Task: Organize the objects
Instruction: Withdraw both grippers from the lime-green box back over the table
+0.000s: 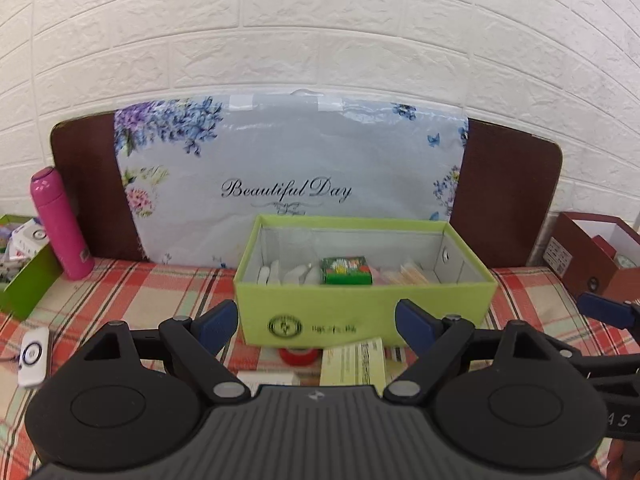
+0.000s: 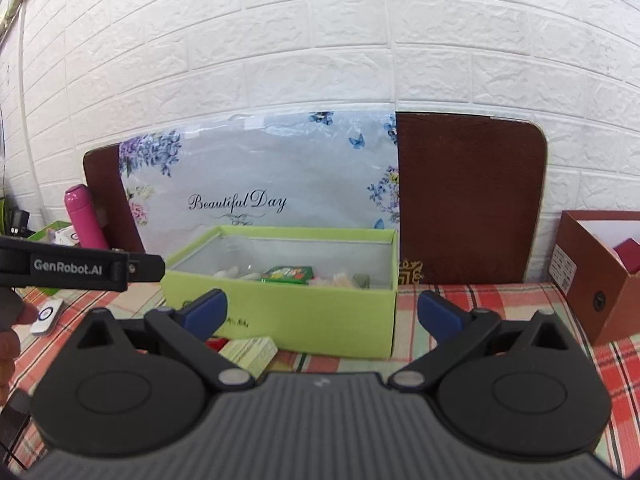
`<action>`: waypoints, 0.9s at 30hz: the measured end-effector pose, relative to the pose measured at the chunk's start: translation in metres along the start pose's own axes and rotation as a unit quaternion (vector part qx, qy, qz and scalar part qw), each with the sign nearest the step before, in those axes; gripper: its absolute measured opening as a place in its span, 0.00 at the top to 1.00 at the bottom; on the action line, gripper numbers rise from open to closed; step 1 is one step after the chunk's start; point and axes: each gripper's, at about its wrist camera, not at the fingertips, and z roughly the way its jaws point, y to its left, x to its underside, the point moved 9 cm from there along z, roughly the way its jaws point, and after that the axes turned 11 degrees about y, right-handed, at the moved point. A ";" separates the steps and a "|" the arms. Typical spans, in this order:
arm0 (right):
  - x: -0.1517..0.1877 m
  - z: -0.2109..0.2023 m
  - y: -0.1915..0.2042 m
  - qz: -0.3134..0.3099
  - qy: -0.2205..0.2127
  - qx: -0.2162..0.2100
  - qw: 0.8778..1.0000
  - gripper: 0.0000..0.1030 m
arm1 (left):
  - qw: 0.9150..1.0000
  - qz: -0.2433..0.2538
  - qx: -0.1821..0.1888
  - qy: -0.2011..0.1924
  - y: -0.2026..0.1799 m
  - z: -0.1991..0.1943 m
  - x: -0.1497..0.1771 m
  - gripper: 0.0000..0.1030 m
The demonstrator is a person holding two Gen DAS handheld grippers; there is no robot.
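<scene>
Left wrist view shows your left gripper with its jaws spread wide and nothing between them, held level just short of the green box. That box stands straight ahead of the tool on the checked cloth, open at the top, so it reads as the collecting bin. Inside it lie a small green packet and pale wrapped items, too blurred to identify.

Loose items remain outside the box: a red roll and a yellow-green carton lie between your fingers and the box's near wall, below the tool's line. A pink flask stands well to the left, and a white device lies at lower left.

Your right gripper is likewise spread and empty, pointed at the box's right end. A brown box sits far to its right.

Judgement: both tools appear staged for a pick, with the carton and roll nearest. You will likely need to tip the left tool downward, since they lie low against the box wall.
</scene>
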 end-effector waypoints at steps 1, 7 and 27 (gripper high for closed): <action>0.006 -0.006 0.002 -0.002 -0.002 0.004 1.000 0.00 | 1.000 -0.001 -0.002 0.000 0.001 -0.003 0.007 0.14; 0.047 -0.030 0.009 -0.010 0.005 0.017 1.000 0.00 | 1.000 -0.012 -0.003 0.018 0.003 -0.012 0.052 0.14; 0.164 -0.024 0.018 0.007 0.068 0.050 0.996 0.00 | 0.997 -0.007 -0.025 0.072 0.025 -0.001 0.142 0.14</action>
